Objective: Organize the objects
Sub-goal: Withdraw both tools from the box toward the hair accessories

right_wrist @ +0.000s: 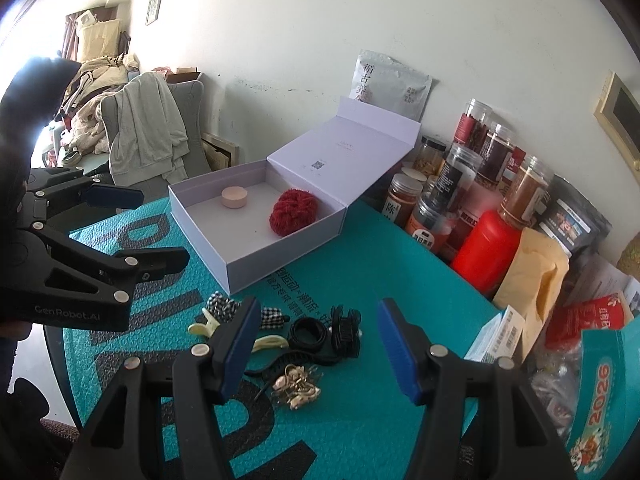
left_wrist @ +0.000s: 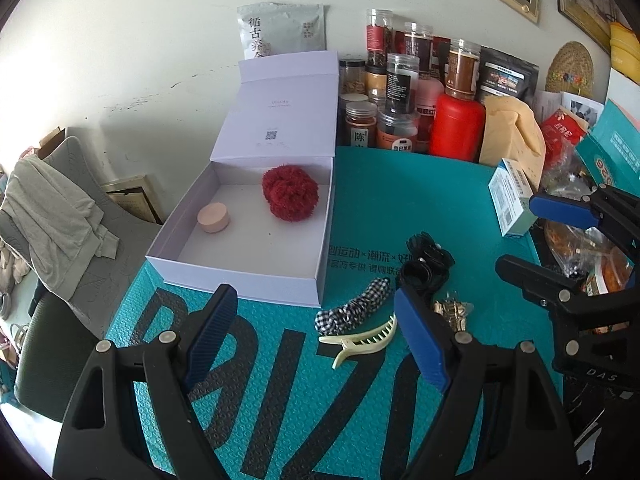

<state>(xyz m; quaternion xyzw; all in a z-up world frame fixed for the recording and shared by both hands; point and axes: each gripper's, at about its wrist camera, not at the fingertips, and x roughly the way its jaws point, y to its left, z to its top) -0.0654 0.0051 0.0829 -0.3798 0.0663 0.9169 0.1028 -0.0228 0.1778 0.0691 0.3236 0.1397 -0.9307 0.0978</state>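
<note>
Two grippers, the left gripper point(left_wrist: 316, 332) and the right gripper point(right_wrist: 316, 344), hung with jaws apart and empty over the teal mat point(left_wrist: 400, 200). Hair clips point(right_wrist: 324, 332) lay loose beside the open box point(left_wrist: 240, 268), which held a red scrunchie point(left_wrist: 290, 192) and a pink puck point(left_wrist: 213, 218).

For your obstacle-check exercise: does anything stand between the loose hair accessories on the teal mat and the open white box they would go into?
Nothing visible does. The checked scrunchie and cream claw clip lie just outside the white box; its lid is folded back, and only bare teal mat lies between.
</note>
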